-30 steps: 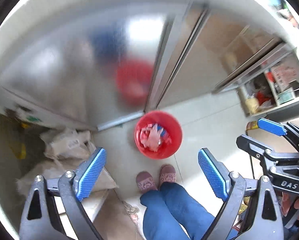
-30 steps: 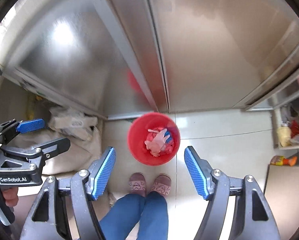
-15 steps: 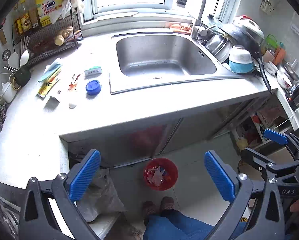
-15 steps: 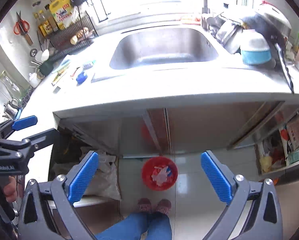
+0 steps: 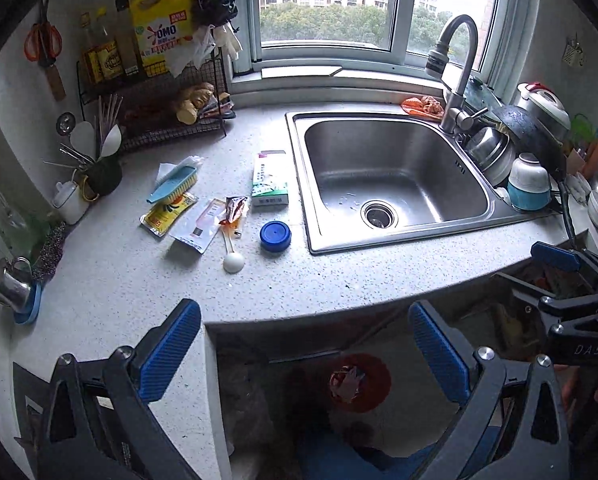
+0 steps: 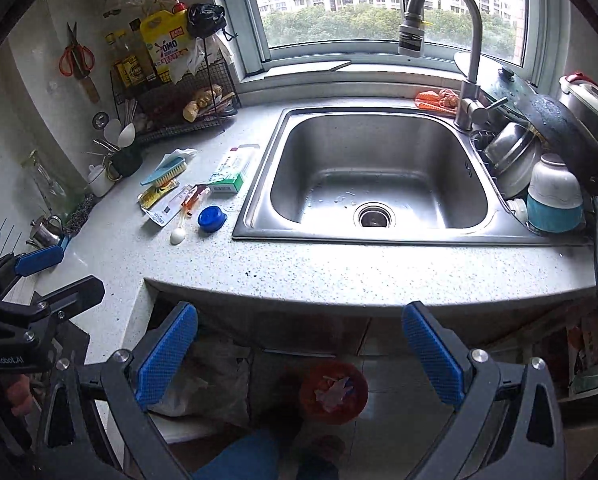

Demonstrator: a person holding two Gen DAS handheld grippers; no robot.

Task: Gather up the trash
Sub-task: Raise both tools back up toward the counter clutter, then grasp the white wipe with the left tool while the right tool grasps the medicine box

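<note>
Both tools had been raised from the red bin (image 6: 333, 393) to the table (image 5: 339, 284), the left tool (image 5: 305, 354) and right tool (image 6: 299, 354) spread wide and empty, so the wrappers (image 5: 203, 220) beside the sink (image 5: 395, 184) would best be approached low and pinched flat.

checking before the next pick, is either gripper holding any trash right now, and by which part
Nothing is held. The left gripper and the right gripper both stand wide open with nothing between their pads.
</note>
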